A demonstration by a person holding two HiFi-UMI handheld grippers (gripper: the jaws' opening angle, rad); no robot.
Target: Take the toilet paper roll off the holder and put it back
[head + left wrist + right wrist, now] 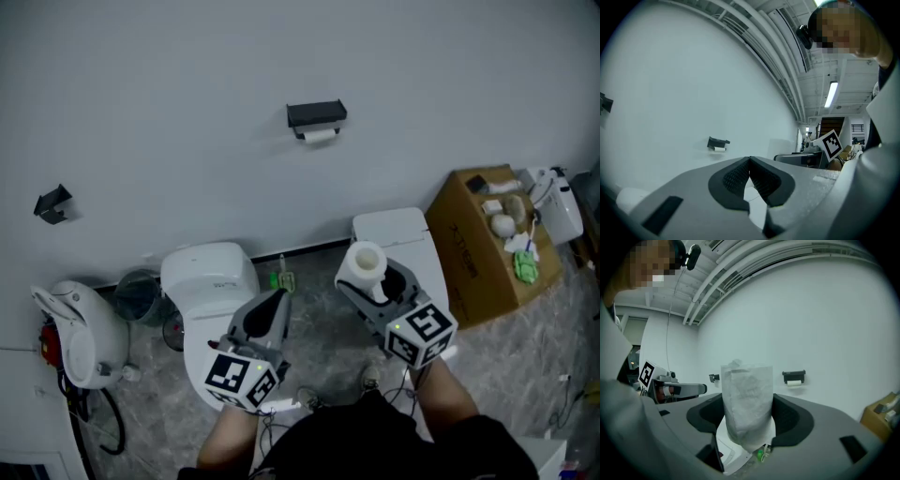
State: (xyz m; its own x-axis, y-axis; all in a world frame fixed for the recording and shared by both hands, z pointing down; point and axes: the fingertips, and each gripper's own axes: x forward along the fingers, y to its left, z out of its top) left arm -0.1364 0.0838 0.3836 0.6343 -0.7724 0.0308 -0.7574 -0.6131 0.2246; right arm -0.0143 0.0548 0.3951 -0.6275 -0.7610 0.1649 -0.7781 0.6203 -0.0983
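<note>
A: Status on the toilet paper roll [746, 404]?
B: Upright, clamped in my right gripper [373, 284], well apart from the holder [317, 116] on the wall.
A: And your left?
B: My left gripper [750, 164] is clenched on nothing, over the toilet [211, 277].

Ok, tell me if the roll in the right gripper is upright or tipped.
Upright: the toilet paper roll stands on end, clamped between the right gripper jaws.

White toilet paper roll [364, 262], black holder [316, 114], brown box [483, 246].

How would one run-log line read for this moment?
right gripper: shut on toilet paper roll | left gripper: shut, empty | holder: on wall
</note>
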